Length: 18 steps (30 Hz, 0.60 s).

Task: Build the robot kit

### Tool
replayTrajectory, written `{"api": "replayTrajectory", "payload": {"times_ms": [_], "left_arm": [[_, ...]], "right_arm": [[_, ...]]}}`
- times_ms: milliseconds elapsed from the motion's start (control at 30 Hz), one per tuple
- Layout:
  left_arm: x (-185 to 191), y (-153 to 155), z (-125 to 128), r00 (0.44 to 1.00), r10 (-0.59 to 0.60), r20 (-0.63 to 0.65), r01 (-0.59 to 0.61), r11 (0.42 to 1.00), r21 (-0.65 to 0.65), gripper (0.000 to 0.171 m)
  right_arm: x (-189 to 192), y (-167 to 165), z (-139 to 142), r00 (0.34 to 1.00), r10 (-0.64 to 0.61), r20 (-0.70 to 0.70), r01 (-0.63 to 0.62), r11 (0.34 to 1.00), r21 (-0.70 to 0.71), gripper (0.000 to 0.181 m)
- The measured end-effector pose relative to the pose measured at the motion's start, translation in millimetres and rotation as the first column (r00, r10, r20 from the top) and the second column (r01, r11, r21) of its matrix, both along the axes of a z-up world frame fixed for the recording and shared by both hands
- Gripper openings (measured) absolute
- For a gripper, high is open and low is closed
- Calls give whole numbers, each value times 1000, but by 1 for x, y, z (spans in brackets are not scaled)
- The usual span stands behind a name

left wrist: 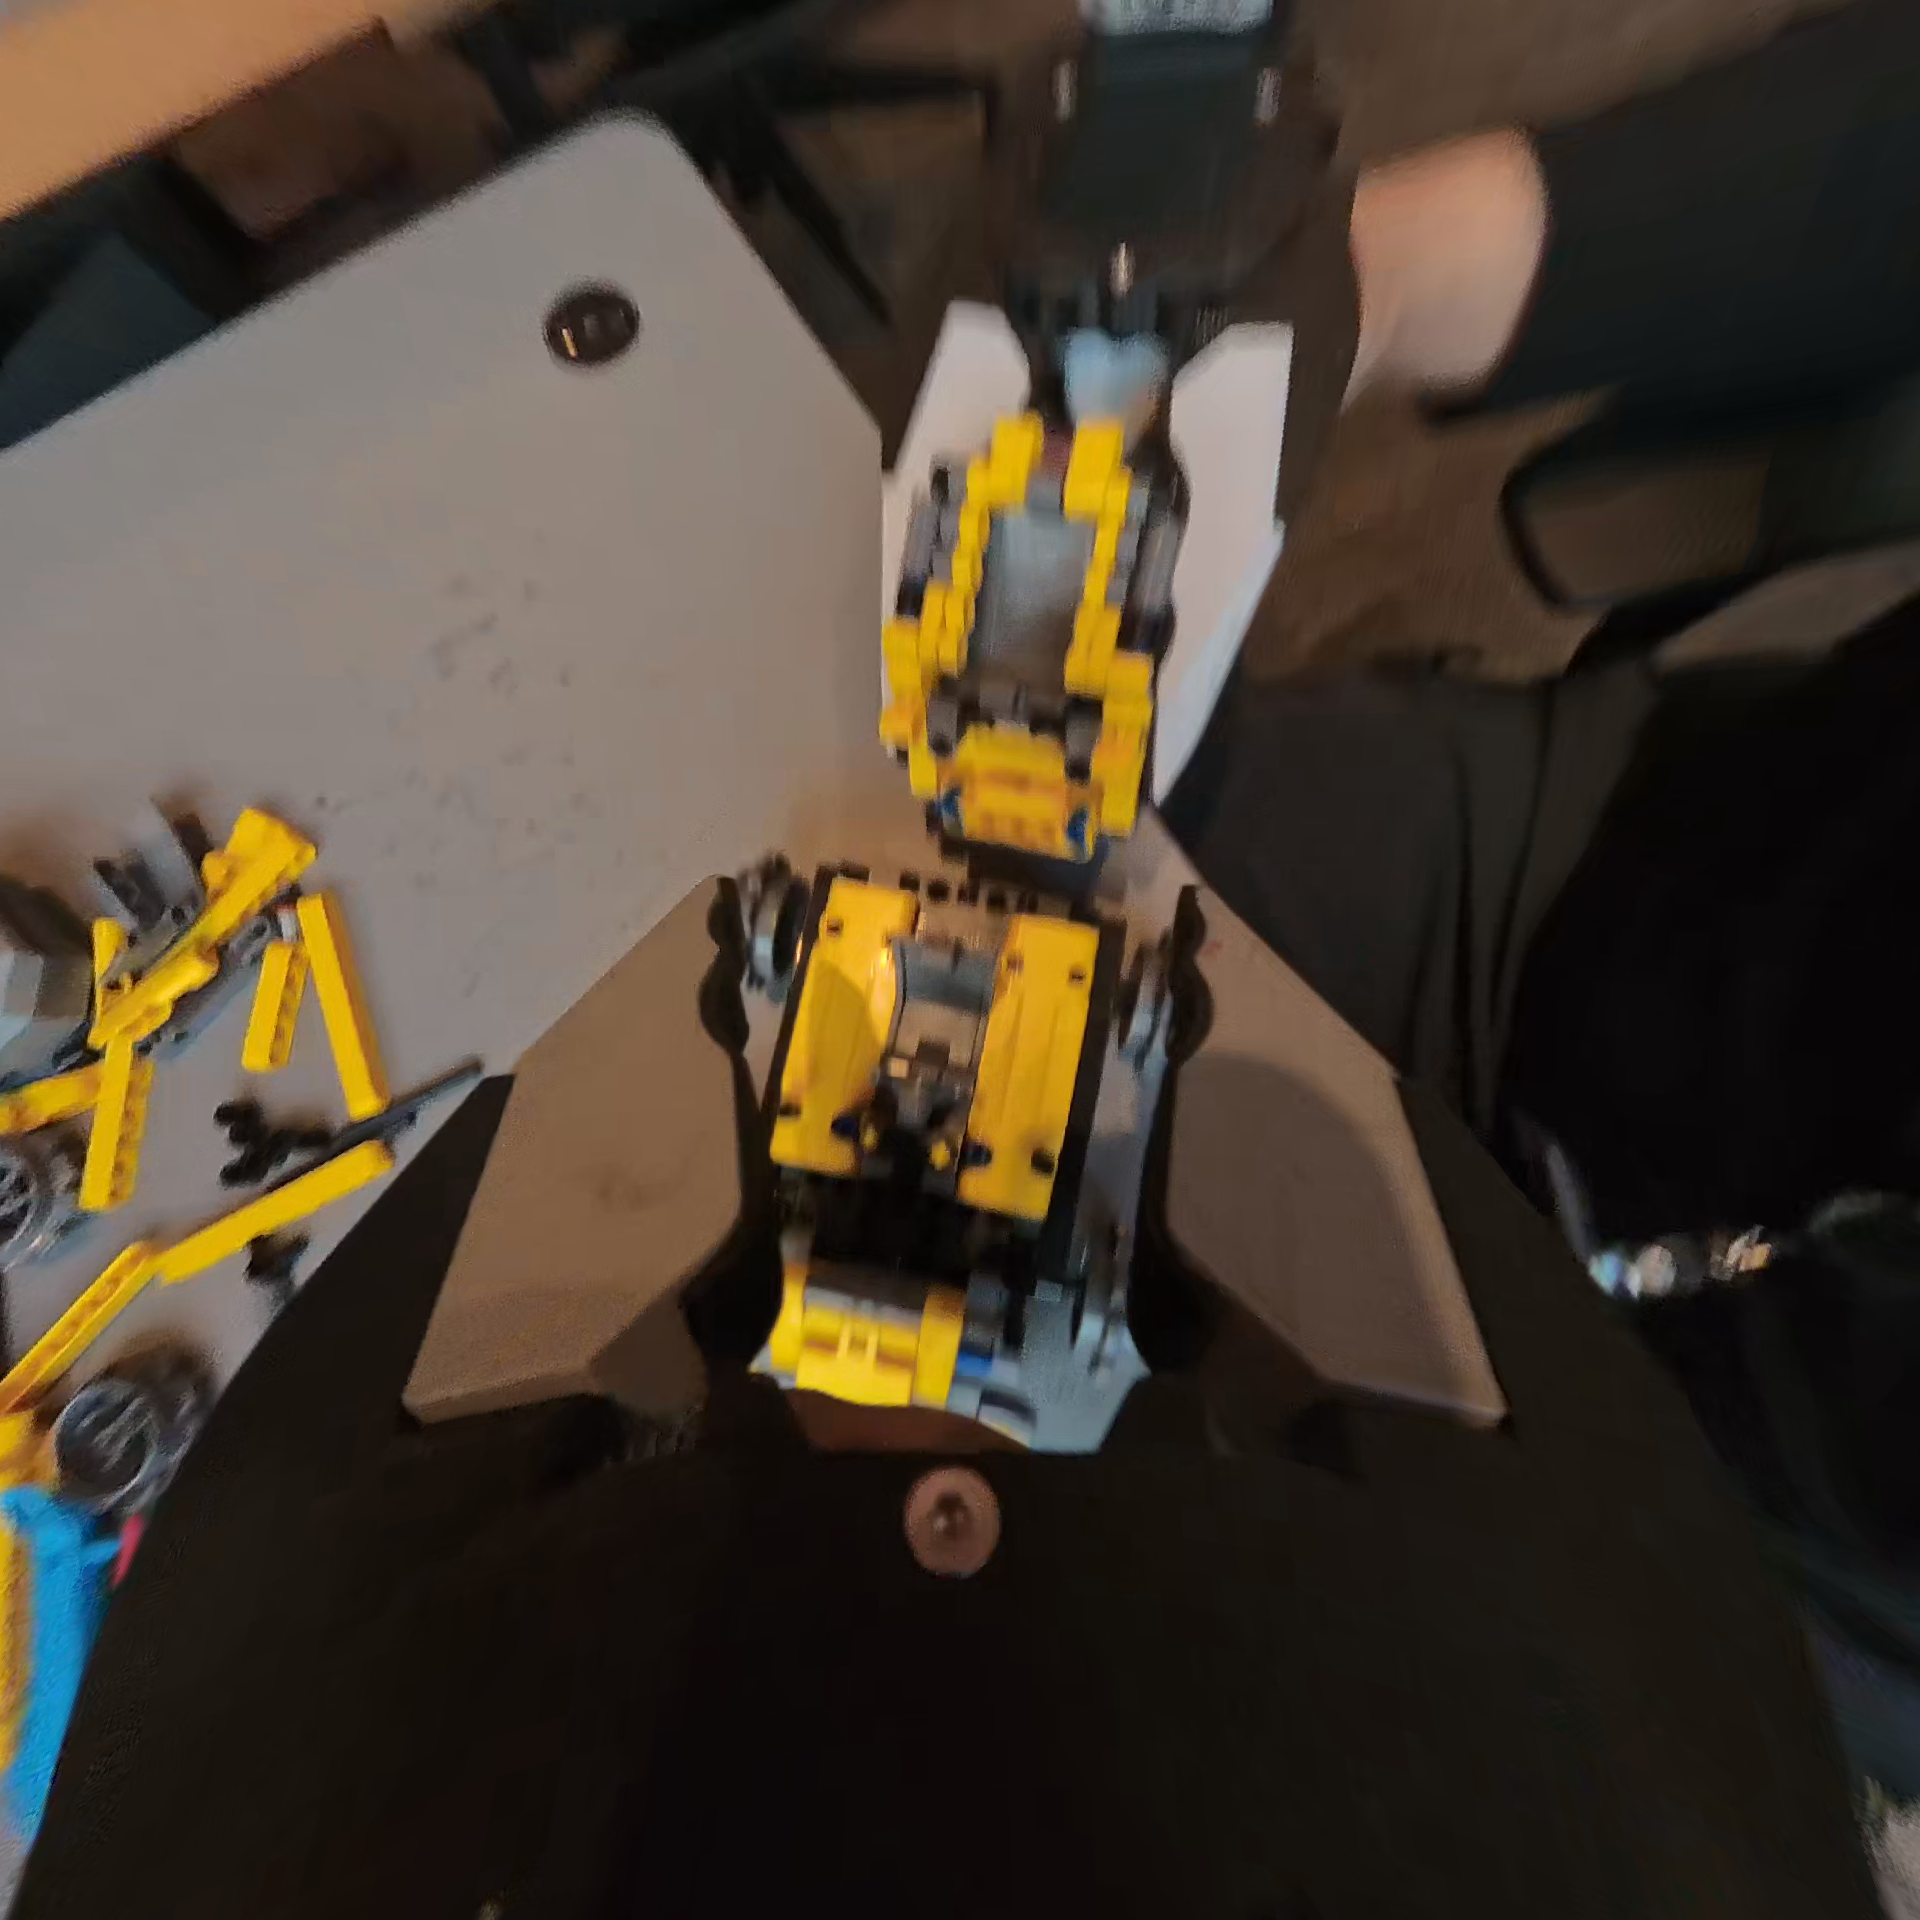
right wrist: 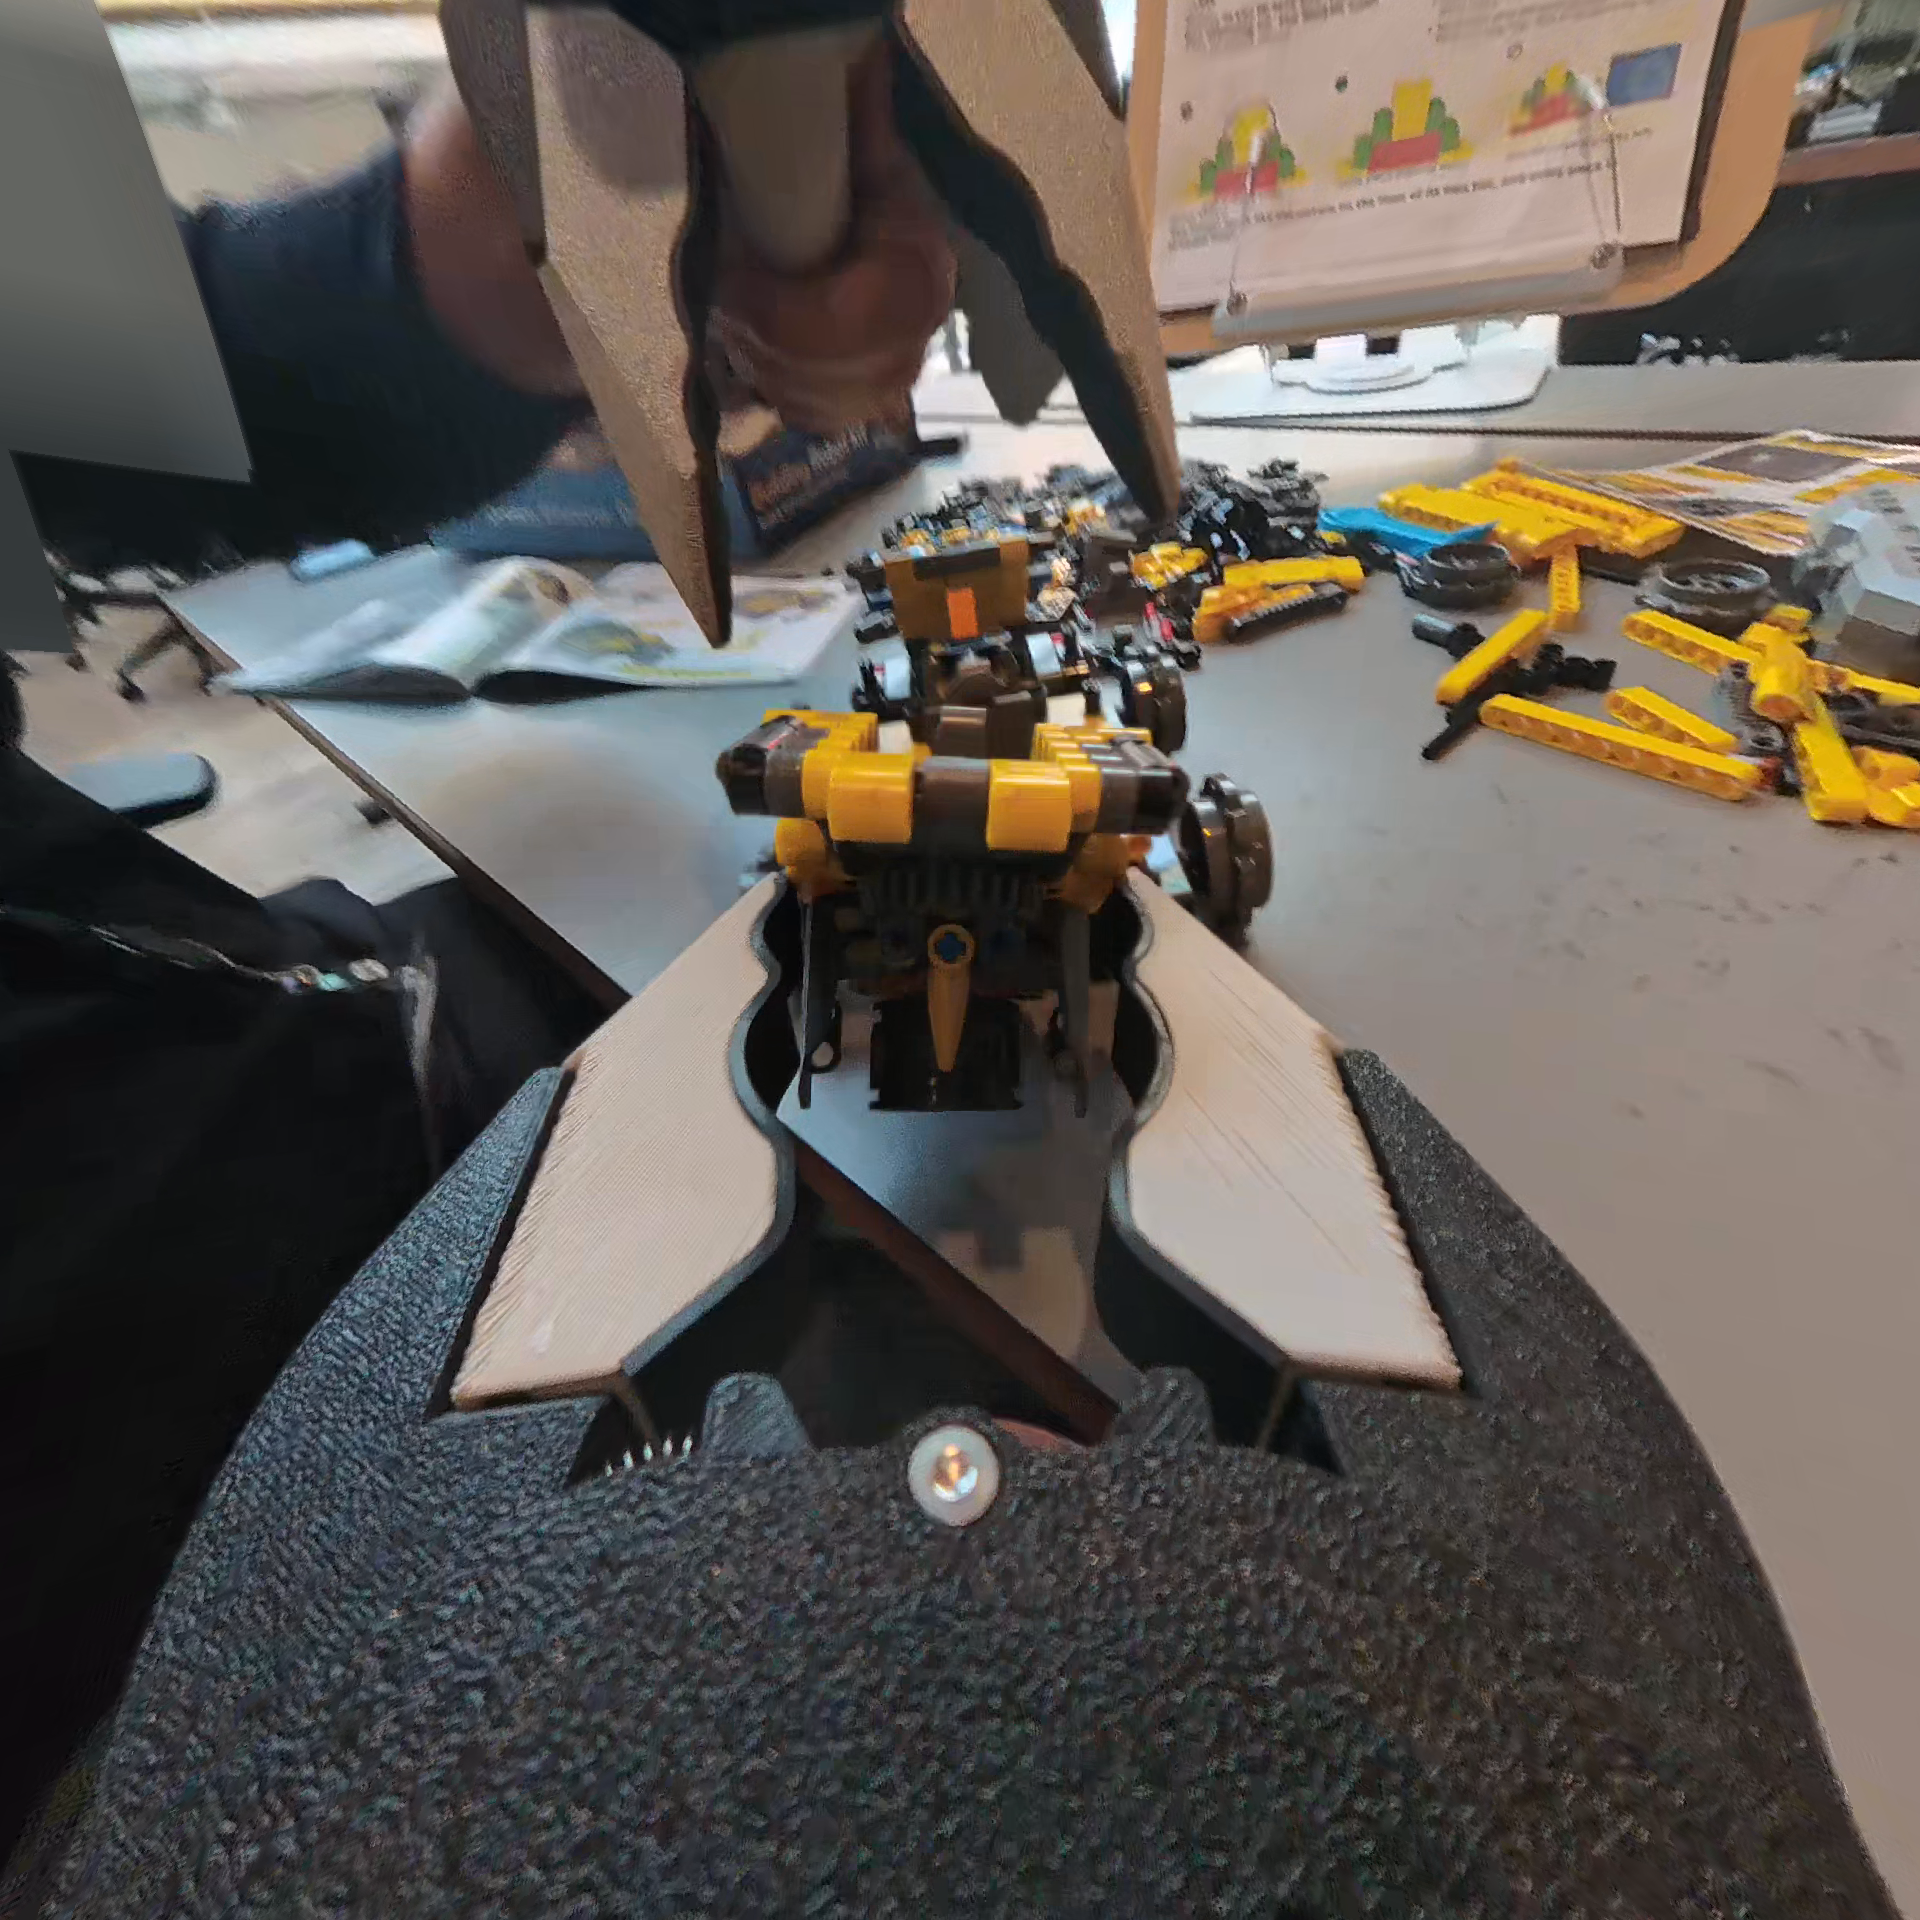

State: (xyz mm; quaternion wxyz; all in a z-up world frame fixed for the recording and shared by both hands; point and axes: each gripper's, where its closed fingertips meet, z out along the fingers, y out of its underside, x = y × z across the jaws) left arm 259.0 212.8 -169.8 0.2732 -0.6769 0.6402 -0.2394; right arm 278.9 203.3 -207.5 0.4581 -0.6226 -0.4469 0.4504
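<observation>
A yellow and grey brick-built vehicle model (right wrist: 956,800) is held at the table's near edge. My right gripper (right wrist: 956,883) is shut on its near end, with a finger on each side. One wheel (right wrist: 1231,847) sticks out at the model's right. My left gripper (right wrist: 940,566) comes down from above, open, with its fingertips (right wrist: 712,613) just above the model's far end. In the blurred left wrist view, my left gripper (left wrist: 956,904) straddles the model's yellow body (left wrist: 935,1060). My right gripper (left wrist: 1117,353) grips the far end of the model's yellow frame (left wrist: 1018,623).
Loose yellow beams (right wrist: 1621,743), black pins and tyres (right wrist: 1465,577) lie across the grey table (right wrist: 1455,1039), with more beams on it in the left wrist view (left wrist: 239,997). An open booklet (right wrist: 582,634) lies far left. A stand with a printed sheet (right wrist: 1434,156) is behind. A person's dark sleeve (right wrist: 312,332) is at the left. The grippers' ends are close to 6 centimetres from one another.
</observation>
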Motion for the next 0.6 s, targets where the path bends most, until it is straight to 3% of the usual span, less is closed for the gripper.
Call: {"api": "replayTrajectory", "payload": {"times_ms": [200, 300, 400, 600], "left_arm": [[-43, 6, -50, 941, -85, -328, 120, 989, 89, 90], [-50, 4, -71, 892, -139, -431, 185, 980, 66, 94], [-50, 10, -85, 869, -145, -474, 205, 976, 78, 93], [-42, 9, -94, 900, -146, -411, 166, 986, 15, 97]], "right_arm": [[7, 5, -16, 975, 0, 222, -12, 999, 51, 59], [5, 4, -24, 961, 40, 273, -51, 998, 33, 59], [0, 3, -29, 951, 75, 300, -85, 996, 22, 59], [-10, 4, -32, 956, 119, 267, -118, 993, -19, 58]]}}
